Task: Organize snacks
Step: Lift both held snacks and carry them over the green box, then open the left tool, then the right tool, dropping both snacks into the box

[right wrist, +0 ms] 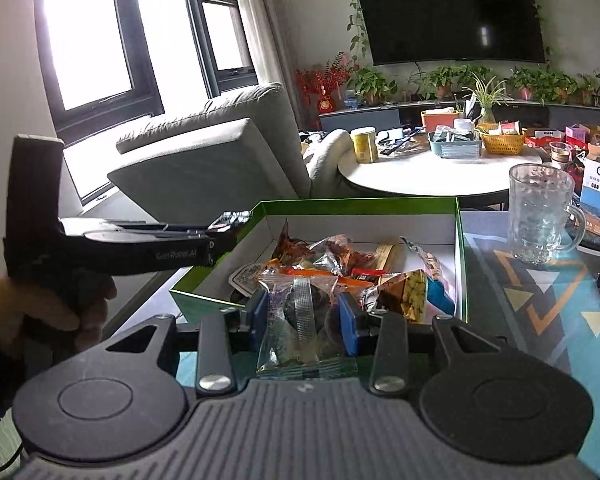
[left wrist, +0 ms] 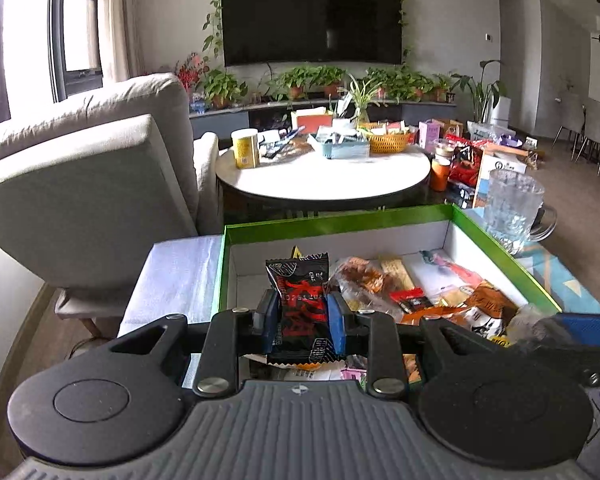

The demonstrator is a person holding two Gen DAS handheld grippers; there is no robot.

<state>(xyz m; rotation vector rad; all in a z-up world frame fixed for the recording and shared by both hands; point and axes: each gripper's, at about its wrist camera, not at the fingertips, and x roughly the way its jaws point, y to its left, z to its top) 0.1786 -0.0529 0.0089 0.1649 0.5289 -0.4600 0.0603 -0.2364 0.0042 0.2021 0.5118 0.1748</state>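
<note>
A green-rimmed box (left wrist: 340,220) with a white inside holds several snack packets (left wrist: 420,292). My left gripper (left wrist: 302,312) is shut on a black and red snack packet (left wrist: 300,304) and holds it over the box's near left part. My right gripper (right wrist: 304,316) is shut on a clear packet with dark contents (right wrist: 300,328), at the near edge of the same box (right wrist: 360,204). The left gripper also shows in the right wrist view (right wrist: 220,230), at the box's left rim. The right gripper's blue pad shows at the right edge of the left wrist view (left wrist: 588,324).
A clear glass mug (right wrist: 540,216) stands on the patterned cloth (right wrist: 540,300) right of the box. A grey armchair (left wrist: 80,184) is to the left. A round white table (left wrist: 324,176) with baskets, a yellow tin and boxes stands behind.
</note>
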